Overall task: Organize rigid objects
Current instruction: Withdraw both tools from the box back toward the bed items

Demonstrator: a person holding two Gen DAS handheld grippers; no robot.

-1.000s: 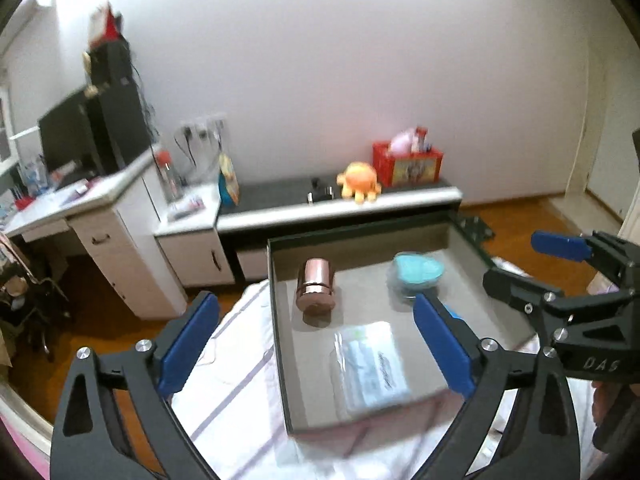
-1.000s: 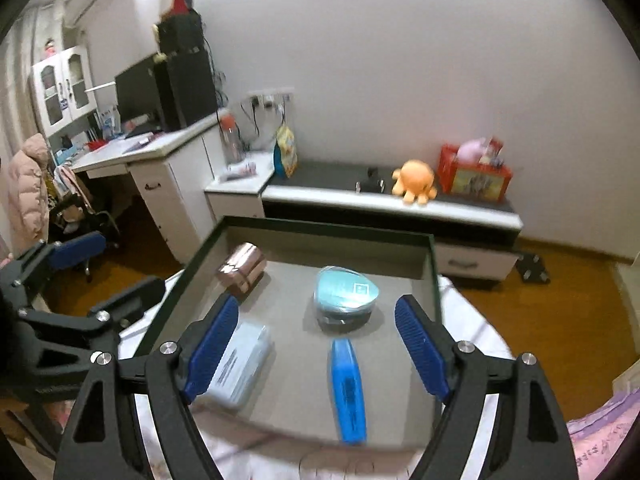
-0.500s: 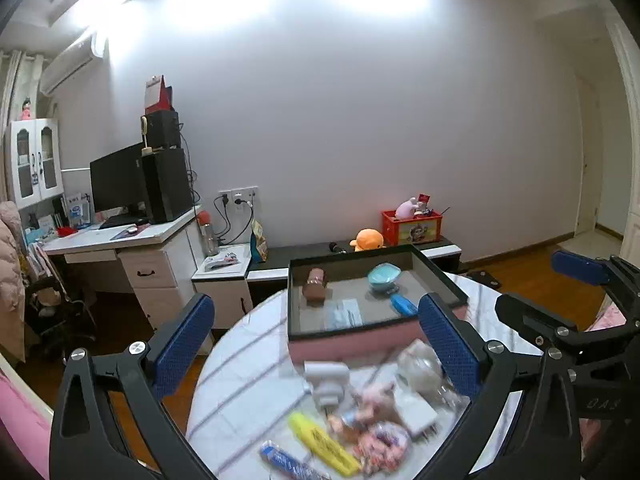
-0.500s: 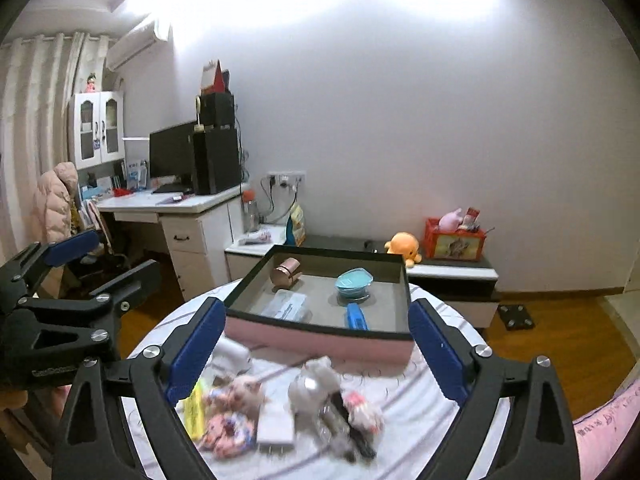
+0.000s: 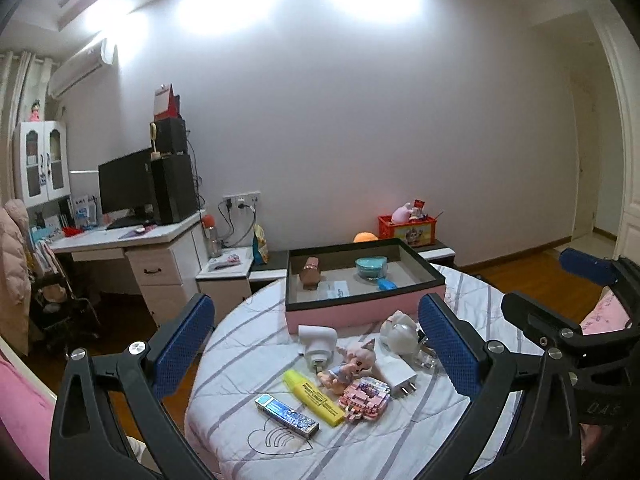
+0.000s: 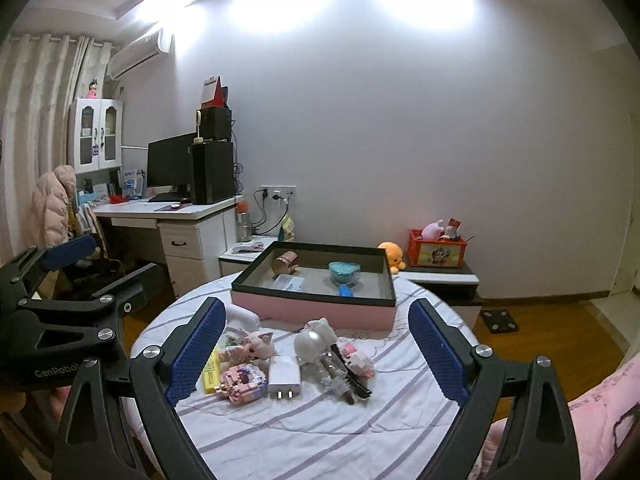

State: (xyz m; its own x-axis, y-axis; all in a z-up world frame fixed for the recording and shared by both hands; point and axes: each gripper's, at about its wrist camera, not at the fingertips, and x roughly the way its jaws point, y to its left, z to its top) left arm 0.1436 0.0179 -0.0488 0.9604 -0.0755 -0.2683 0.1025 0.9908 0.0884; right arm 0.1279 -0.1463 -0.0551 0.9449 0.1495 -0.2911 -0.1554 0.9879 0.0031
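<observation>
Having drawn back from the tray [image 5: 362, 308] at the far side, we now hold both claws, left [image 5: 324, 350] and right [image 6: 316, 354], released and empty over the near clutter [image 6: 280, 368] on the surface [image 6: 320, 420], ready for another pick.

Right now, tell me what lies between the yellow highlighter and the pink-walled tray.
In the left wrist view, a white plug-in adapter lies between the yellow highlighter and the pink-walled tray, standing just in front of the tray's pink wall.

Both grippers [image 5: 316, 344] [image 6: 316, 344] have pulled back from over the box [image 5: 362, 308], so the toys [image 6: 256, 350] near the table's [image 6: 320, 432] front edge now show.
</observation>
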